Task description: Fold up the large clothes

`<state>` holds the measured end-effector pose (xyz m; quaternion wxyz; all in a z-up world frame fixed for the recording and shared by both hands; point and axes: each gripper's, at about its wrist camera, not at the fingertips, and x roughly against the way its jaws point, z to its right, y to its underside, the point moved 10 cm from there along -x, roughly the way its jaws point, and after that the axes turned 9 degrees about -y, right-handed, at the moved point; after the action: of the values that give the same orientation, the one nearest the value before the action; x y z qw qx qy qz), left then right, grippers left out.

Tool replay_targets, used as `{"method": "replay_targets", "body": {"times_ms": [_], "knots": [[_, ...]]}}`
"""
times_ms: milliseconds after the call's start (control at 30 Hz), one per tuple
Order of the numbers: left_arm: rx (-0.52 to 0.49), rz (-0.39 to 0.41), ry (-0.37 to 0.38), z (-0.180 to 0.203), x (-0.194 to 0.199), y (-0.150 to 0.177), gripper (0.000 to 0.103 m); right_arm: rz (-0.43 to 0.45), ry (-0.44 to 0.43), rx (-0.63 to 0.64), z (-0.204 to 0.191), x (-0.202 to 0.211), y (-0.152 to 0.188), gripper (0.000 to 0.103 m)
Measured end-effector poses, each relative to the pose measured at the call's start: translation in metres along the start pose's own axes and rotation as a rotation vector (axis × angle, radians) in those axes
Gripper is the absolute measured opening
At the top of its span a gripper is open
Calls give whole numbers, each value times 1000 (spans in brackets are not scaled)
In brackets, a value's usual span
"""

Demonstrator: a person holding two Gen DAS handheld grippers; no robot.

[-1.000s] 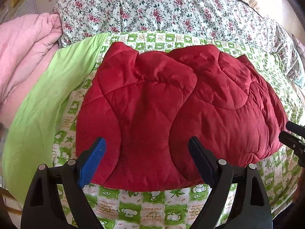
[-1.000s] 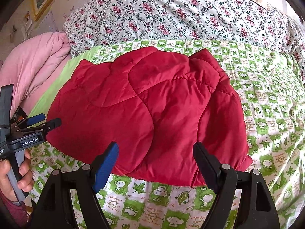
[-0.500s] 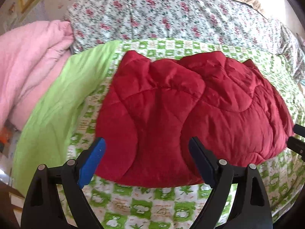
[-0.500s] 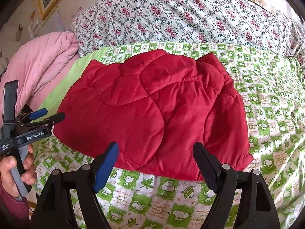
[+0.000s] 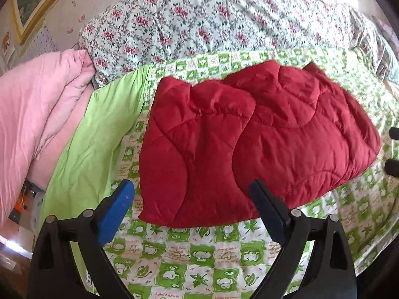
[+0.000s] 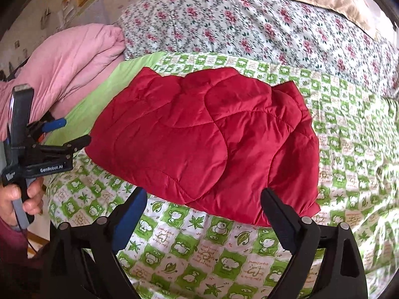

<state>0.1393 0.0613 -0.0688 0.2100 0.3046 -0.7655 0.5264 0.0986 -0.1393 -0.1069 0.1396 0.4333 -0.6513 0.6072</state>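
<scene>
A red quilted jacket [image 5: 249, 144] lies folded into a compact bundle on the green-and-white checked blanket [image 5: 199, 251]. In the right wrist view the same jacket [image 6: 204, 137] shows its near hem toward me. My left gripper [image 5: 192, 189] hovers above the blanket just short of the hem. Its jaws are opening, with nothing between the pads. My right gripper [image 6: 203, 195] hangs likewise before the hem, jaws opening and empty. The left gripper [image 6: 74, 130] also shows at the jacket's left corner, apart from it. At the right edge of the left wrist view the right gripper's tips [image 5: 393, 150] peek in.
A pink quilt [image 6: 67, 64] is piled at the left and a floral duvet [image 6: 249, 20] runs along the back. A plain green sheet [image 5: 94, 144] borders the blanket's left side, where the bed drops off. A person's hand [image 6: 17, 199] holds the left gripper's handle.
Both grippers have drawn back and upward from the jacket's near hem, so more checked blanket shows in front of it. The jacket itself has not moved.
</scene>
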Motion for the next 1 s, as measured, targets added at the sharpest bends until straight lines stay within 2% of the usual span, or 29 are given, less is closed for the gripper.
{"method": "replay_targets", "body": {"times_ms": [133,367,1000], "knots": [[7,22,8,-2,8,-10,102,4,-22,1,-4,4,-4,98],[-4,50,10,-4,13,-21,102,-10,-36,14,-8,-2,-10,102],[-55,32,15,5,-6,-30,102,-88,-9,77,6,-23,-24,102]]}}
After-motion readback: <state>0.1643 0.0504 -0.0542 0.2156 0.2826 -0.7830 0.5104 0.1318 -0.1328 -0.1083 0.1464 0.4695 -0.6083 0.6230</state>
